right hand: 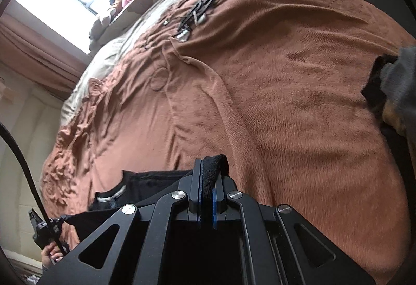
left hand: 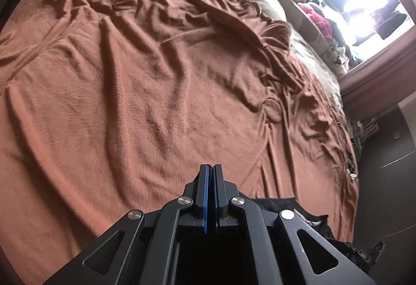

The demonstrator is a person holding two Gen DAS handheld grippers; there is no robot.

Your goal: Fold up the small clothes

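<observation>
The black garment (right hand: 156,186) hangs low over the blanket (right hand: 286,115), near its front edge. Right gripper (right hand: 207,175) pinches a thick hem; left gripper (left hand: 210,175) looks pressed together, prob. on thin cloth. Soft, light, limp; best taken at edges/corners.

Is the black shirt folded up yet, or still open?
Still open. The black shirt hangs stretched out over the brown blanket, one edge pinched in the right gripper.

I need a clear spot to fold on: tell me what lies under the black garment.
Under the black knit garment lies the rumpled brown fleece blanket. Whatever the blanket itself covers there is hidden.
</observation>
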